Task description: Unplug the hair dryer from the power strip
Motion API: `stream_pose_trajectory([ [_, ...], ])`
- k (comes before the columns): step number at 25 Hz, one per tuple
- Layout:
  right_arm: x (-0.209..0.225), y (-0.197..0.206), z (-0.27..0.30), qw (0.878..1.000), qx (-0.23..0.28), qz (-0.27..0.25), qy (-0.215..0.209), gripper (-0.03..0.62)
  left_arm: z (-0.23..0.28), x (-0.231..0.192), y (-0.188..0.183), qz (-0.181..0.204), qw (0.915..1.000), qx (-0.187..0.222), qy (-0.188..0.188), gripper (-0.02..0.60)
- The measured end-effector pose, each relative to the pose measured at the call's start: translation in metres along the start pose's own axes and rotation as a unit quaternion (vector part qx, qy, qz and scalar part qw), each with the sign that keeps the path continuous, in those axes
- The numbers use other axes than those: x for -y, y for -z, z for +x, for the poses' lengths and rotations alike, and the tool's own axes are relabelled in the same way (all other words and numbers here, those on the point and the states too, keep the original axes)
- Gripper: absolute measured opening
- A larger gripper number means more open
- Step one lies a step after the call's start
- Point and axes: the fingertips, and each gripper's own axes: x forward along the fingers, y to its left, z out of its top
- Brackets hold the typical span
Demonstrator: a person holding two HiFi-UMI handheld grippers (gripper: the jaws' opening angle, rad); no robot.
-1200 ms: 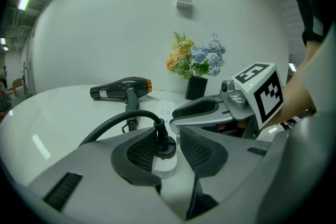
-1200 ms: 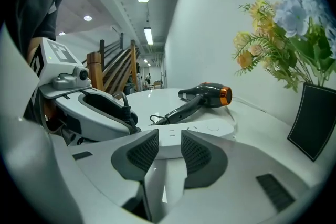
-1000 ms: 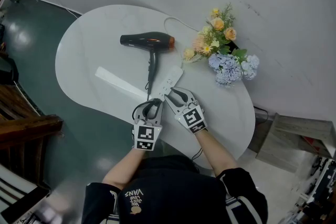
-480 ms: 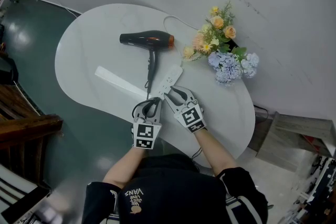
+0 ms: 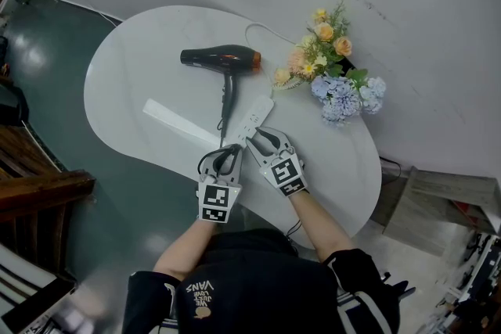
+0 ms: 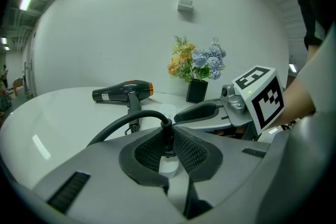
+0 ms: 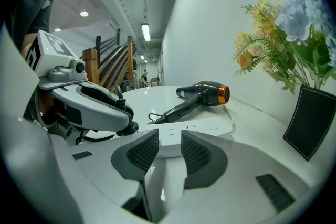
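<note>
Black plug [image 6: 166, 126] pinched in just-closed left tool [image 6: 168, 148]; white power strip [image 7: 202, 130] seemingly clamped in wider right tool [image 7: 169, 147].

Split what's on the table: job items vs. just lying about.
Job: hair dryer, its plug, power strip; left tongs, which have just been closing, clamp the plug; right tongs grip the power strip.
Lying about: flower bouquet in a black vase, flat white bar.
</note>
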Motion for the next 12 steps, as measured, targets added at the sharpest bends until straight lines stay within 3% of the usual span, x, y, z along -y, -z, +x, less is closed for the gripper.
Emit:
stream_pose_trajectory([
  [12,-0.001,0.0,-0.001,1.0,-0.003,-0.001,0.005,0.153,-0.011,0.0,-0.004,-0.006,1.0,0.008,0.0,0.063],
])
